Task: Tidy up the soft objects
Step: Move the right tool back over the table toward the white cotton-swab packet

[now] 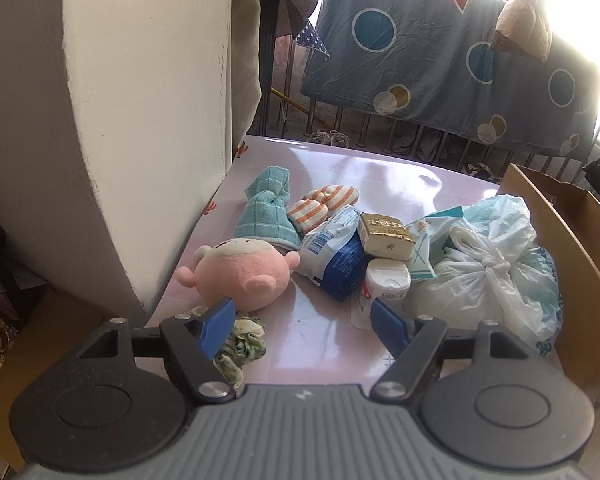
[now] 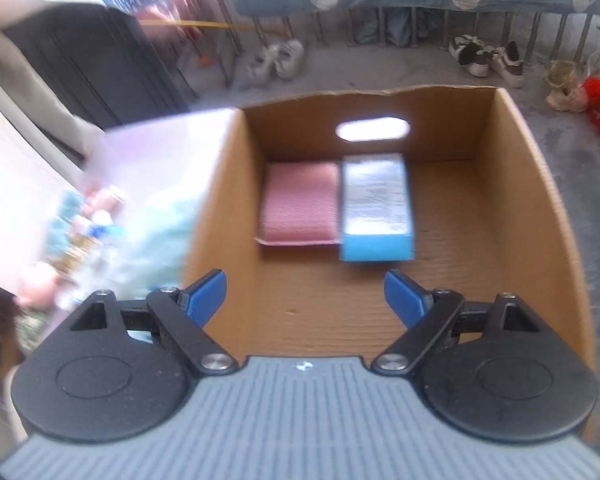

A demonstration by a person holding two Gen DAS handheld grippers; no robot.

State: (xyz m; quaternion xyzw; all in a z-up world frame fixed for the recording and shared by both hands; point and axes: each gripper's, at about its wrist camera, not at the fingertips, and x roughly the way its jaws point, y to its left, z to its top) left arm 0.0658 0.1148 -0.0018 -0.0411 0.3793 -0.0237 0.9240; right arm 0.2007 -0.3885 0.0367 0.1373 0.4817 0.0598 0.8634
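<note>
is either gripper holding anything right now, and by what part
Nothing is held. The left gripper is open above the pink table, near the pink plush doll. The right gripper is open over the brown cardboard box.

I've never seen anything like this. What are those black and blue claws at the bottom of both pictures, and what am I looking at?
They are two hand-held pinchers a person carries, each with a camera looking out along its blue fingers. One picture comes from the left gripper, open and empty over a pink table holding a pink plush doll, a teal cloth, striped socks, packets and a knotted plastic bag. The other comes from the right gripper, also open and empty, above a cardboard box holding a pink pad and a blue packet.
</note>
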